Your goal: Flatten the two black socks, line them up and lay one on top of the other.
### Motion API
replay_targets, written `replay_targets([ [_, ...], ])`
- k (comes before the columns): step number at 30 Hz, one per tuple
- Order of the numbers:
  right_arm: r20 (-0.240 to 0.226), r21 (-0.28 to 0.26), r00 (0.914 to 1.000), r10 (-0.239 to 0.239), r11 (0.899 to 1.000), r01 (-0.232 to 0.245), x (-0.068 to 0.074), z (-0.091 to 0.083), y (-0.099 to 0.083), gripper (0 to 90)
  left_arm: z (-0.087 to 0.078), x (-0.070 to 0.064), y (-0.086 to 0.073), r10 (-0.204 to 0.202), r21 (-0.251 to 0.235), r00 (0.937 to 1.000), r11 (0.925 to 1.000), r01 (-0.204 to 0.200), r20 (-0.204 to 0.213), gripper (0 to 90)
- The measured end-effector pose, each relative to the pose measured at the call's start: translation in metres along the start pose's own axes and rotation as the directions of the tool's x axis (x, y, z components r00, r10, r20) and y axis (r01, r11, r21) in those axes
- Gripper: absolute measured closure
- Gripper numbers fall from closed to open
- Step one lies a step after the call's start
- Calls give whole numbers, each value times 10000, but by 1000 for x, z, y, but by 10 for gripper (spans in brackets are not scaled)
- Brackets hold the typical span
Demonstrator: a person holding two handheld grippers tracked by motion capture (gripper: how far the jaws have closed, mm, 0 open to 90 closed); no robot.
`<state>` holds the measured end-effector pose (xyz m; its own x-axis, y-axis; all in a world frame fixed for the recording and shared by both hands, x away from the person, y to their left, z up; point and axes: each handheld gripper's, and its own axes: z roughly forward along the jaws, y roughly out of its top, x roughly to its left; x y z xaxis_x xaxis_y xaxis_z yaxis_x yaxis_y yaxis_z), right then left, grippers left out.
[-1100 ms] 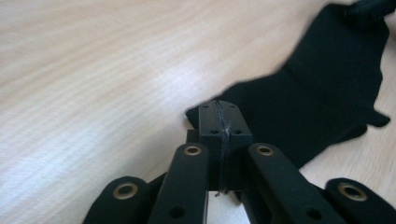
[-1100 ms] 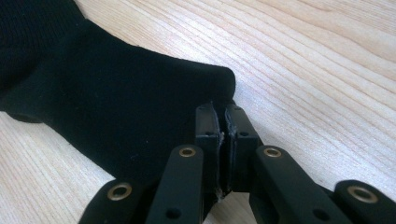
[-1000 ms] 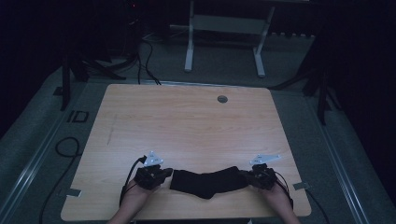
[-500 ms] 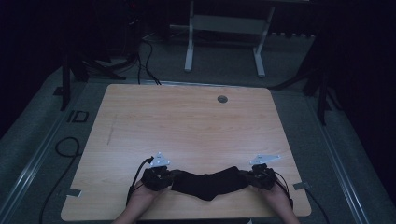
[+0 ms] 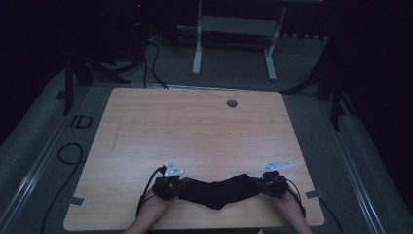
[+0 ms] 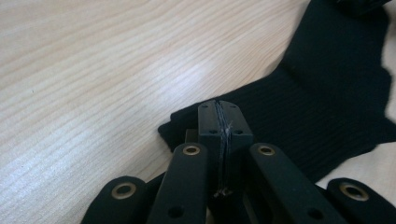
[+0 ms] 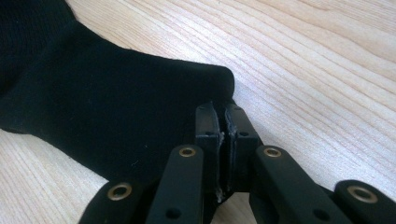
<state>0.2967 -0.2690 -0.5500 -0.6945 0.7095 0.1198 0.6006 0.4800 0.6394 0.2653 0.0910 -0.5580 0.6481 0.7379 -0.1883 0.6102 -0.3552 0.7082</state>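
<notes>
A black sock lies stretched along the near edge of the wooden table. My left gripper pinches the sock's ribbed cuff end, and my right gripper pinches the toe end. In the left gripper view the jaws are pressed together on the ribbed cuff. In the right gripper view the right gripper has its jaws clamped on the smooth toe edge of the sock. The sock sags slightly toward me in the middle.
A small round grommet hole sits near the table's far edge. A white metal frame stands on the floor beyond the table. Cables lie on the floor at the left. Tape tabs mark the table's near corners.
My left gripper has moved right, toward the right gripper, with the cuff in it. The sock bunches a little more in the middle. The right gripper has stayed put.
</notes>
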Motion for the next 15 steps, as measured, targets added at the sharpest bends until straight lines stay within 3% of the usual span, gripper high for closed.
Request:
replay_targets([
  [5,47,23,10000,-31,10000,31,-2,2,2,852,1,7,1,-39,-117,9995,9999,35,-311,891],
  [15,314,49,9994,-126,9999,125,-11,17,23,851,5,30,7,-263,-542,9991,9982,244,-335,890],
])
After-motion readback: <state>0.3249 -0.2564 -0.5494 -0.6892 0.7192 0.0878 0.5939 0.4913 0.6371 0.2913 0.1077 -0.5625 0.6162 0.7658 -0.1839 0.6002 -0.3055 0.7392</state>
